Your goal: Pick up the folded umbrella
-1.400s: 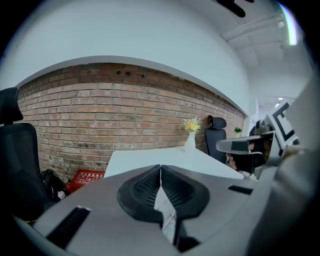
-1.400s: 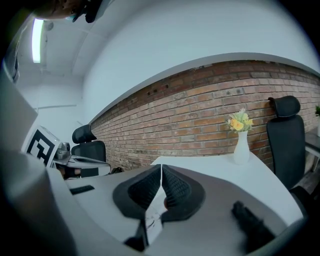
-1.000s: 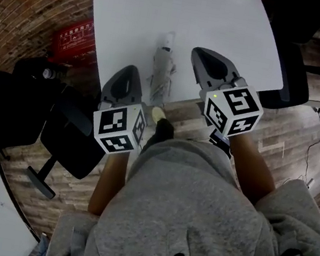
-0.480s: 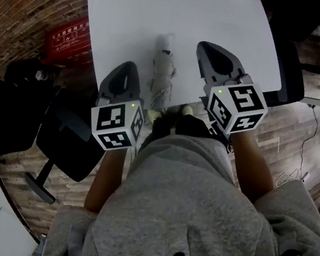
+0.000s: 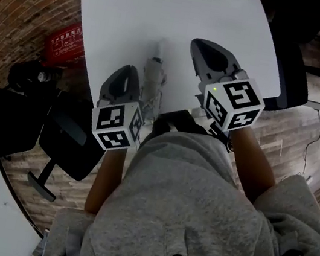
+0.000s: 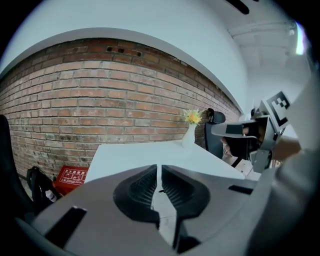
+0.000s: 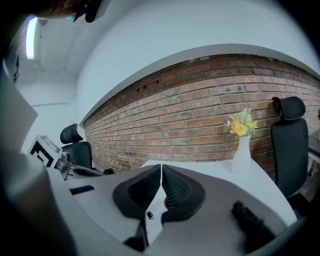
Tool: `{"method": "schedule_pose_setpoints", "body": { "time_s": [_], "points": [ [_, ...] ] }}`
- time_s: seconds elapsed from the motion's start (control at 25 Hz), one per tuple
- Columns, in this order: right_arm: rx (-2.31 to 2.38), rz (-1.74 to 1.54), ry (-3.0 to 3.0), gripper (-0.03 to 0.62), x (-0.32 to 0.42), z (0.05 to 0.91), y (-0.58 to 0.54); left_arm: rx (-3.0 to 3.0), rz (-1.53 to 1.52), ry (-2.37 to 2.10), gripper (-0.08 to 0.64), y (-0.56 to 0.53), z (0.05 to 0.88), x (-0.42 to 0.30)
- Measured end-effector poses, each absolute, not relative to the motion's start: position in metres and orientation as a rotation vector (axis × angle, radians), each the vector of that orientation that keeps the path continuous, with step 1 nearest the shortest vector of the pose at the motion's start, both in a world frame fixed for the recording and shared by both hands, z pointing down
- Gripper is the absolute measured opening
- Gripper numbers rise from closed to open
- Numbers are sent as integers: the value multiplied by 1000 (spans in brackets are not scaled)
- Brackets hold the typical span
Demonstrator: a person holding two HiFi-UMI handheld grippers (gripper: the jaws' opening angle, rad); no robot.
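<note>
Between your dark grey fingers (image 5: pixel 122 82) you see a pale grey umbrella (image 5: pixel 152 77) on a white table (image 5: pixel 125 14); beyond them, red-brown bricks (image 6: pixel 75 100).

A: Head camera looked steeply down on the white table (image 5: pixel 124 20), left gripper (image 5: pixel 127 72) and right gripper (image 5: pixel 204 45) close beneath.
B: Each gripper view sat low, facing along its jaws toward the brick wall (image 6: pixel 75 100). Both shared the flower vase (image 7: pixel 241 152).

Table (image 5: pixel 227 26): white top, smooth, matt.
Folded umbrella (image 5: pixel 152 83): grey cloth, creased.
Left gripper (image 5: pixel 126 74), right gripper (image 5: pixel 203 47): grey matt plastic shells. The pads (image 6: pixel 140 187) are black and ribbed.
Wall (image 6: pixel 100 100): rough brick, matt.
Floor (image 5: pixel 285 146): wood planks.
Hoodie (image 5: pixel 194 210): grey fleecy cloth.
Vase (image 7: pixel 241 155): white, smooth.
</note>
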State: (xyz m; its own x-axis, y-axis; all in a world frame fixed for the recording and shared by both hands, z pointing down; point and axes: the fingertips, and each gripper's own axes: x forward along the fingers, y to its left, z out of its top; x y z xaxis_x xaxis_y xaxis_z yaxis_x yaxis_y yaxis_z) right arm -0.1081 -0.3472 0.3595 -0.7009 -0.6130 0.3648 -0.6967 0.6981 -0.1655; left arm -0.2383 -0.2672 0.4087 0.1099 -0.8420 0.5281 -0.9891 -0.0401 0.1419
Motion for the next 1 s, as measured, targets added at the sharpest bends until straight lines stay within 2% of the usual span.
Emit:
{"method": "schedule_pose_setpoints", "body": {
  "time_s": [0.36, 0.48, 0.72, 1.0],
  "points": [
    [1024, 468, -2623, 26, -85, 370, -366, 1891, 515, -1720, 22, -279, 443, -218],
    [1015, 482, -2623, 26, -83, 375, -368, 1868, 542, -1689, 108, -278, 457, -215],
    [1006, 493, -2609, 25, -80, 383, -368, 1838, 601, -1602, 204, -272, 491, -205],
    [999, 505, -2592, 25, -77, 391, -365, 1822, 663, -1526, 276, -264, 520, -197]
  ]
}}
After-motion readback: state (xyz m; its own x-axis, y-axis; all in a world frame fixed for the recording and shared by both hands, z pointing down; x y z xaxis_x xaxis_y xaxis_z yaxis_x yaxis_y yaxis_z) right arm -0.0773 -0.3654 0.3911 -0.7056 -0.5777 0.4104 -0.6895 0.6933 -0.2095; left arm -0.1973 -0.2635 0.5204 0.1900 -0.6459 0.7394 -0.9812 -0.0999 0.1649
